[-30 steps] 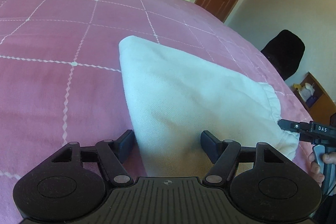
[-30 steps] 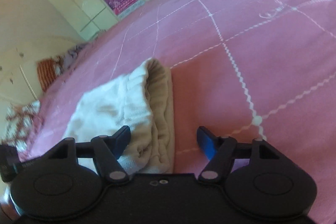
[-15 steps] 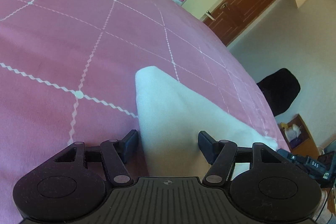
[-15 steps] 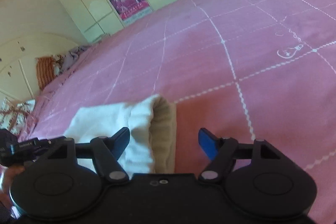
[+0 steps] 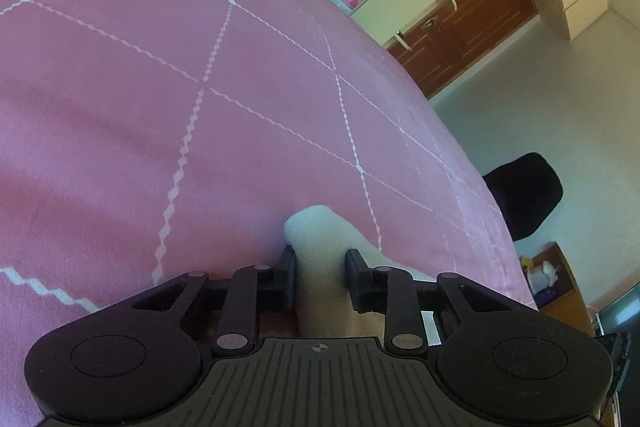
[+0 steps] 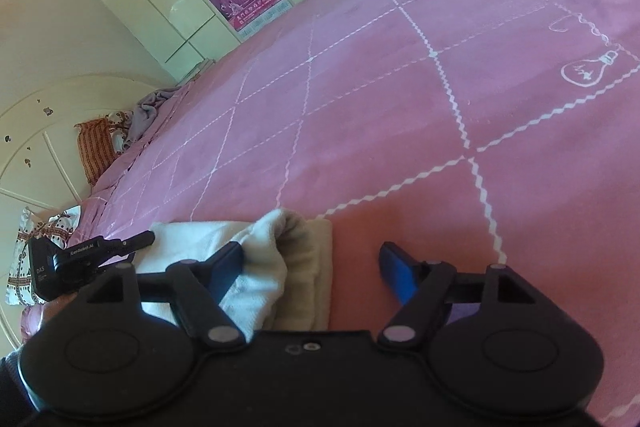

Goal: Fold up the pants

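A corner of the white pants (image 5: pixel 320 251) is pinched in the left hand-held gripper (image 5: pixel 320 263), its jaws narrowed onto the cloth, at the near edge of the pink bed (image 5: pixel 160 107). The right hand-held gripper (image 6: pixel 312 263) is spread wide over the waistband, gripping nothing. A fold seems to be under way; next, the right jaws probably need closing. A black chair (image 5: pixel 524 195) stands well apart; nothing obstructs.

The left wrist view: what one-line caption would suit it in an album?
Left gripper pinching a corner of the white pants on a pink bedspread.
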